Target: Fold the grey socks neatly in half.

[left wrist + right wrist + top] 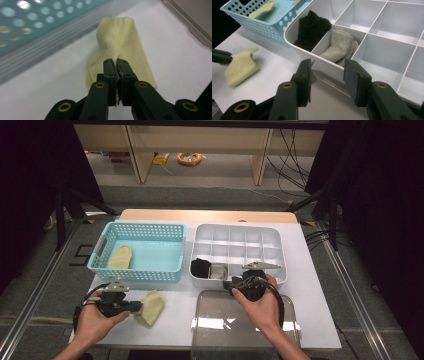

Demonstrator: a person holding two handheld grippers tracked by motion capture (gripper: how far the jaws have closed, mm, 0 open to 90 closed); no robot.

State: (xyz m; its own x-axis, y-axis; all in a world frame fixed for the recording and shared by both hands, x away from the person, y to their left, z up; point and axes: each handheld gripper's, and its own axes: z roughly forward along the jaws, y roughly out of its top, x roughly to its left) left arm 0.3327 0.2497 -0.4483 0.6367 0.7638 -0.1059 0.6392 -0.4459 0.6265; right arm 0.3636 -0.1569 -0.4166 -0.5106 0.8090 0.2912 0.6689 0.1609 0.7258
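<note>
1. The left gripper (pixel 134 307) lies low over the table (pixel 310 270) near its front left corner, jaws pointing toward the right edge.
2. Its jaws are pinched together on an edge of a yellow sock (pixel 120 47); in the left gripper view the fabric bunches up between the tips.
3. The rest of that sock (pixel 150 307) rests on the table, just in front of the basket (pixel 150 232).
4. The basket, pale blue with a perforated wall, stands at the back left of the table and holds a second yellow sock (pixel 120 256) on its floor near its left wall.
5. The right gripper (pixel 327 75) hovers near the front wall of the white tray (pixel 387 27), its jaws apart with nothing between them.
6. The tray, split into compartments, stands at the back right of the table, just beside the basket.
7. A black sock (pixel 312 26) fills the tray's front left corner compartment; a grey sock (pixel 340 46) lies in the compartment beside it.
8. A clear lid (pixel 220 320) lies at the table's front edge, under the right hand (pixel 260 307).
9. No brand, label or writing can be read on any of these things.
</note>
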